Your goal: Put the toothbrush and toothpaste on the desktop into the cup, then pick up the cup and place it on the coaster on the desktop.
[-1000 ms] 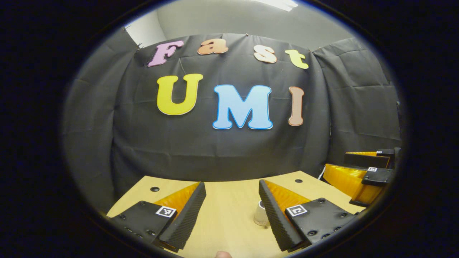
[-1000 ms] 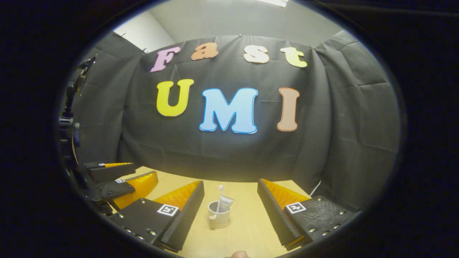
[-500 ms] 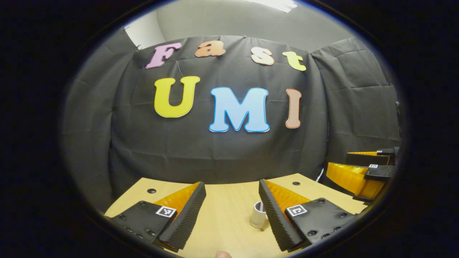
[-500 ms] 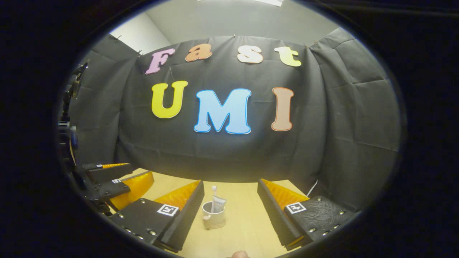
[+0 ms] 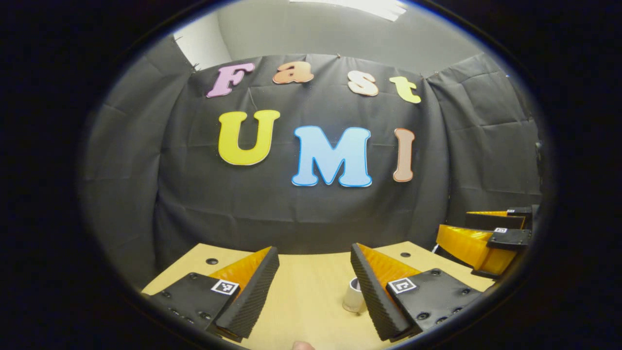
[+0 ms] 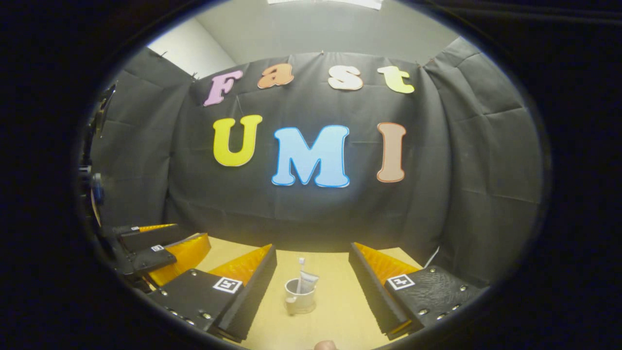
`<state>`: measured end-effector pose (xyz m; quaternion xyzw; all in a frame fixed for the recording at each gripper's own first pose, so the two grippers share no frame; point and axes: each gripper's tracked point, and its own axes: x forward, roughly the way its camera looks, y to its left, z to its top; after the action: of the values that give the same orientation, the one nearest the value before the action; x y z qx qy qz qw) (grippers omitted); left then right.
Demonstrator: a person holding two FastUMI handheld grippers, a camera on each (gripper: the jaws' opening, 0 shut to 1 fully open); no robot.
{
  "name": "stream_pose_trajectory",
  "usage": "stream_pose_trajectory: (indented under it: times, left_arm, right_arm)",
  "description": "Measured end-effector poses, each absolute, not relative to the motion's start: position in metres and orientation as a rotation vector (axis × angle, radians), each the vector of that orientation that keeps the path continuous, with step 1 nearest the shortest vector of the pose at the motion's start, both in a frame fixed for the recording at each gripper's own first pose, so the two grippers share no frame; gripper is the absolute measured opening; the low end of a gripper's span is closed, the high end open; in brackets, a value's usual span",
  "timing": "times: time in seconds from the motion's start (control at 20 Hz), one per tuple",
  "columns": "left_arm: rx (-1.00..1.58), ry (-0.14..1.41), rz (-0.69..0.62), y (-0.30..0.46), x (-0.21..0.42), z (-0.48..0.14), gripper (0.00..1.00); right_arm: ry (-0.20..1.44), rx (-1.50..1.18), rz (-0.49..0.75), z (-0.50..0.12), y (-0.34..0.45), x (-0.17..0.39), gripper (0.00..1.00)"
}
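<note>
Right gripper view: we see cup on desktop, toothbrush and toothpaste inside. Right gripper spread, empty; left gripper likewise, cup just beside one finger.

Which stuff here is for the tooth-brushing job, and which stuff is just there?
For the job:
cup on the table
toothbrush standing in the cup
toothpaste in the cup too
right gripper, open, with the cup between its fingers
left gripper, open, beside the cup

Just there:
wooden table
black cloth wall
</note>
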<state>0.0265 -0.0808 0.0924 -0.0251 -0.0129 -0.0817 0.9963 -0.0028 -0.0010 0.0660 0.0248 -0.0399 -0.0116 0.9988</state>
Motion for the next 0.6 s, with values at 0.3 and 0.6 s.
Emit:
stream_pose_trajectory:
  times: [0.3,0.6]
  left_arm:
    - [-0.046,-0.059,-0.156,-0.077,0.025,0.099,0.96]
    - [-0.052,-0.089,-0.108,-0.057,0.021,0.108,0.95]
  right_arm:
    - [-0.106,0.055,-0.022,0.073,0.003,0.004,0.88]
    - [-0.110,0.017,-0.015,0.075,0.005,0.008,0.88]
